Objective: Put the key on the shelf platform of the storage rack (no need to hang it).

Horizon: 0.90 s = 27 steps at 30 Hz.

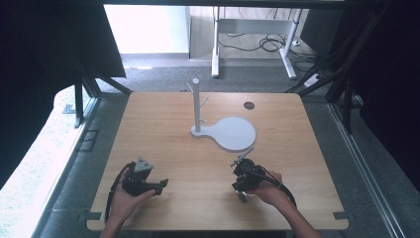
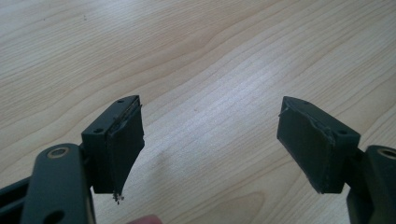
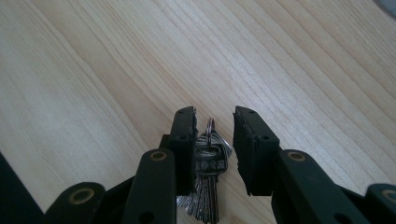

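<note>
A bunch of several metal keys on a ring [image 3: 210, 163] lies on the wooden table [image 3: 93, 70], right between the jaws of my right gripper [image 3: 214, 116]. The left pad sits against the keys, while a gap shows at the right pad, so the jaws stand narrowly open around the bunch. From above, the keys [image 1: 242, 197] lie near the table's front, under the right gripper [image 1: 239, 191]. My left gripper [image 2: 210, 116] is wide open over bare wood with nothing between its pads; in the high view the left gripper [image 1: 161, 185] rests at the front left.
A white stand with a round base [image 1: 233, 133] and an upright post with small pegs [image 1: 196, 106] is at the table's middle back. A dark round hole [image 1: 249, 105] lies behind it. The table's front edge is close to both hands.
</note>
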Available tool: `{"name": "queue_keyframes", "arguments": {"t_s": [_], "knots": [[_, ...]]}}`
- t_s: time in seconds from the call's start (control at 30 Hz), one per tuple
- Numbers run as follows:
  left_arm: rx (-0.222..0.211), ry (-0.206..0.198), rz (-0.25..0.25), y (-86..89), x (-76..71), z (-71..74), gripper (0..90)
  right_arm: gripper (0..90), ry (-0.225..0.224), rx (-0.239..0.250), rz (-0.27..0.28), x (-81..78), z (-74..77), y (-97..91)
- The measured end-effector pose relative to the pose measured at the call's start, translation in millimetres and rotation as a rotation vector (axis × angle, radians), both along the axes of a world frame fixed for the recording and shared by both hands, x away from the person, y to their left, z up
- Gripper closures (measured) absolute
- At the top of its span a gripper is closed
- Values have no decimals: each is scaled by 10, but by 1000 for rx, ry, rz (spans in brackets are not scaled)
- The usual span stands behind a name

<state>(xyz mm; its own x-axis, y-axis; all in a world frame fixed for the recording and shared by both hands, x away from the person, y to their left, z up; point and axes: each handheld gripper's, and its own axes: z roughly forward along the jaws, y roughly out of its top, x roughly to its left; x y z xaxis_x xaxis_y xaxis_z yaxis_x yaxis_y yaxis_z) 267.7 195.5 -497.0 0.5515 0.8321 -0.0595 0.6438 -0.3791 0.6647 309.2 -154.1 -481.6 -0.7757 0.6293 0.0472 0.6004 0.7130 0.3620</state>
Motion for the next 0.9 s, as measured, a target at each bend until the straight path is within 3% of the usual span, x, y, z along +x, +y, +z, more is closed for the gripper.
{"name": "queue_keyframes", "arguments": {"t_s": [0.9], "knots": [[7, -4, -5, -5, 1, 2, 232, 760, 60, -18, -6, 58, -127, 49]]}}
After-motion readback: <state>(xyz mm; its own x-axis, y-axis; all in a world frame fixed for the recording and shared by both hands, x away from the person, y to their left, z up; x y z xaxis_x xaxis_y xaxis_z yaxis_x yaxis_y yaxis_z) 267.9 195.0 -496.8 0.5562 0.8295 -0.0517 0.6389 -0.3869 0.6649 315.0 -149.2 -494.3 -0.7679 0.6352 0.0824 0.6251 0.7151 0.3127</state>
